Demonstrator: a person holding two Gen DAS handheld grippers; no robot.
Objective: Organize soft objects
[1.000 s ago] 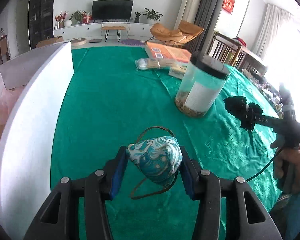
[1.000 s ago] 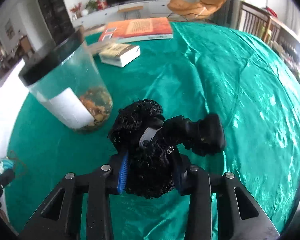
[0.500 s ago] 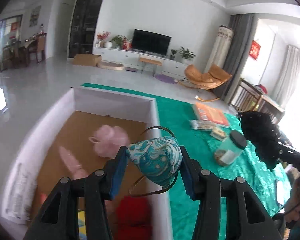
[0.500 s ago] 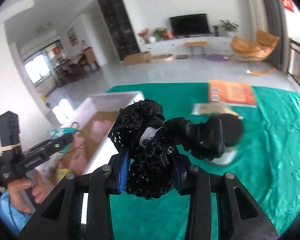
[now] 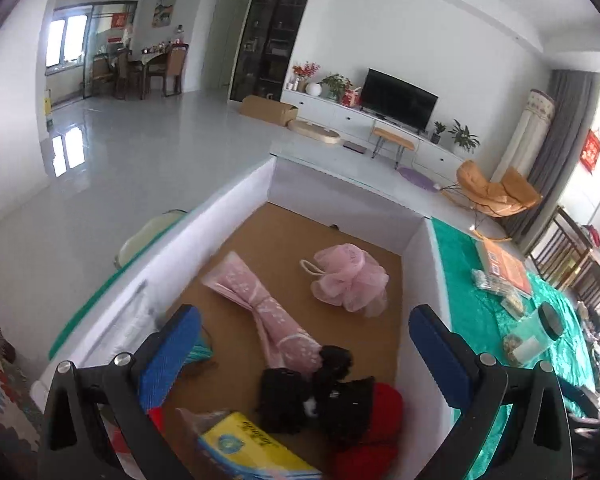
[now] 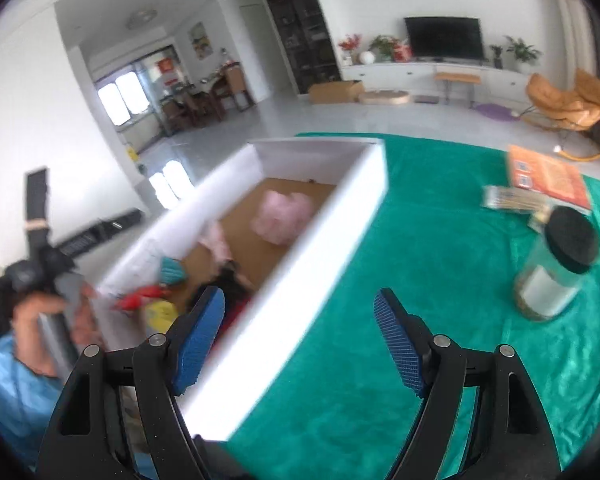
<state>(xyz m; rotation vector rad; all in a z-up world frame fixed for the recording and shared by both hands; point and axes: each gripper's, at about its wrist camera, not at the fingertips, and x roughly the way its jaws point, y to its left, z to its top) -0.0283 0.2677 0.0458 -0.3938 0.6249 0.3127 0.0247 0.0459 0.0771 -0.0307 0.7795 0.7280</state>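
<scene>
- Both grippers are opening with nothing between their blue pads: the left gripper (image 5: 304,344) is hovering over the inside of the box, spread wide, and the right gripper (image 6: 300,340) is hanging over the box's near right wall and the cloth beside it.
- Lying across the desk, the green cloth (image 6: 440,264) is carrying everything else.
- At the left end of the desk, the white box (image 5: 424,256) with a brown floor is holding the soft objects.
- Inside it, a pink folded cloth (image 5: 260,304) is lying along the middle, and a pink mesh puff (image 5: 350,282) is sitting to its right, toward the far wall.
- Nearer, the black curly toy (image 5: 332,396) is resting on the box floor, touching a red bundle (image 5: 380,420) on its right.
- The teal patterned pouch (image 6: 172,270) is lying by the left wall, mostly hidden behind the left pad in the left wrist view.
- A yellow packet (image 5: 248,448) is lying at the near edge.
- Well to the right on the cloth, a clear jar with a black lid (image 6: 556,268) is standing upright, with an orange book (image 6: 548,178) beyond it.
</scene>
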